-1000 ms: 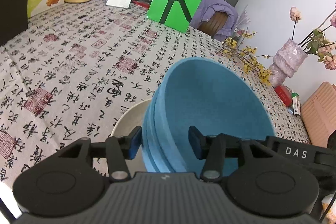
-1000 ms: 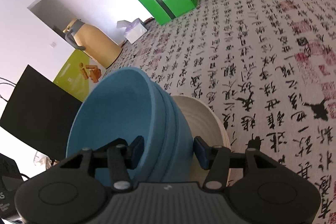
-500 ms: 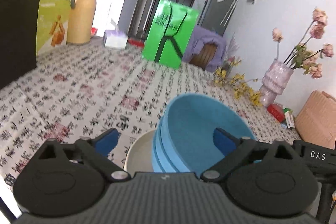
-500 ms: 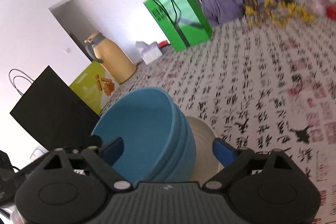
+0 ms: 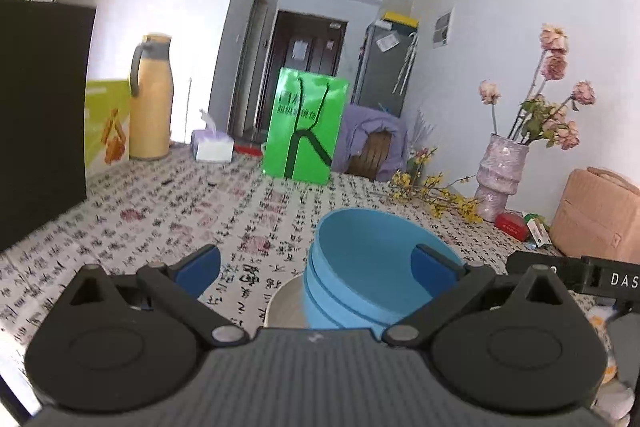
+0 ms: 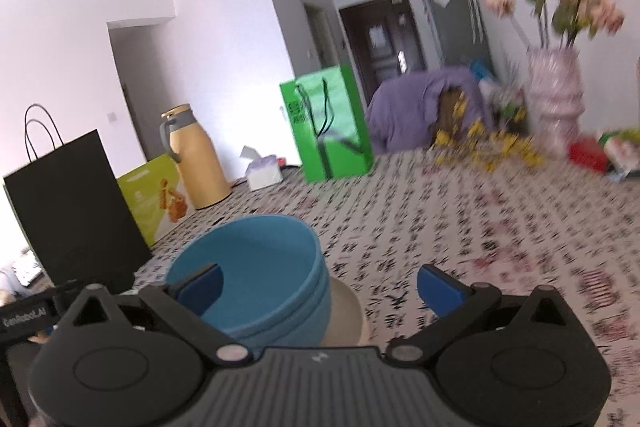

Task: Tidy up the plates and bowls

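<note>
Looking over a table dressed in a calligraphy-printed tablecloth (image 5: 168, 219), inside a white-walled room with a dark door at the back. Seeing, along the far edge, a black paper bag (image 5: 40, 115), a yellow-green box (image 5: 106, 123), a tan thermos jug (image 5: 150, 99), a tissue box (image 5: 212, 147) and a green paper bag (image 5: 304, 135) standing upright. Finding a pink vase (image 5: 498, 175) of faded roses off to the right, with yellow sprigs lying just beside it.

Spotting the stacked blue bowls (image 5: 360, 267) nested together and sitting upright on a cream dish (image 5: 286, 303), close in front of both cameras and resting on the cloth.

Holding the left gripper (image 5: 316, 259) with jaws spread wide, pinching nothing; right pad showing in front of the bowls' far rim, left pad over bare cloth.

Opening the right gripper (image 6: 320, 277) at this moment, jaws already far apart, with the bowls' right wall showing between the pads and neither pad pressing on it. Left pad overlapping the bowl's hollow; right pad hanging over the cloth, well clear of the dish.
</note>
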The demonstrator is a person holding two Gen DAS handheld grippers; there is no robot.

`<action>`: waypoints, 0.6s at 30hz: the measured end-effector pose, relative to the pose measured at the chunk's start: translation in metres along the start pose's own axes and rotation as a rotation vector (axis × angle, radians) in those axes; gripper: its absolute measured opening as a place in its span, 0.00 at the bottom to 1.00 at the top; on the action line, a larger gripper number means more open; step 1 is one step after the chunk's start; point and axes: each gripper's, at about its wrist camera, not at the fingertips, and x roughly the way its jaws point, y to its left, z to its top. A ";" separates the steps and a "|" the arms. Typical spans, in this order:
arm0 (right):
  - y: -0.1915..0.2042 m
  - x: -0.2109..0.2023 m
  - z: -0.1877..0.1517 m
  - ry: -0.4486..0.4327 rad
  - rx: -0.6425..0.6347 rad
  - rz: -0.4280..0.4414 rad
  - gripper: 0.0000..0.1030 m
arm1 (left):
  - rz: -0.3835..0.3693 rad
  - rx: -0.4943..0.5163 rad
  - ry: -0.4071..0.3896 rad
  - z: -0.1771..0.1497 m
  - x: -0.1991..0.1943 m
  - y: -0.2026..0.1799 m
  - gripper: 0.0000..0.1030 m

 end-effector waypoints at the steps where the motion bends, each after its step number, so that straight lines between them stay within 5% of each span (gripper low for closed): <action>1: 0.003 -0.007 -0.004 -0.017 -0.017 -0.019 1.00 | 0.000 0.014 -0.012 -0.003 -0.005 -0.001 1.00; 8: 0.029 -0.048 -0.040 -0.097 -0.147 -0.120 1.00 | 0.013 0.112 -0.064 -0.032 -0.040 -0.006 1.00; 18: 0.054 -0.090 -0.093 -0.089 -0.222 -0.164 1.00 | -0.046 0.118 -0.070 -0.071 -0.084 -0.004 1.00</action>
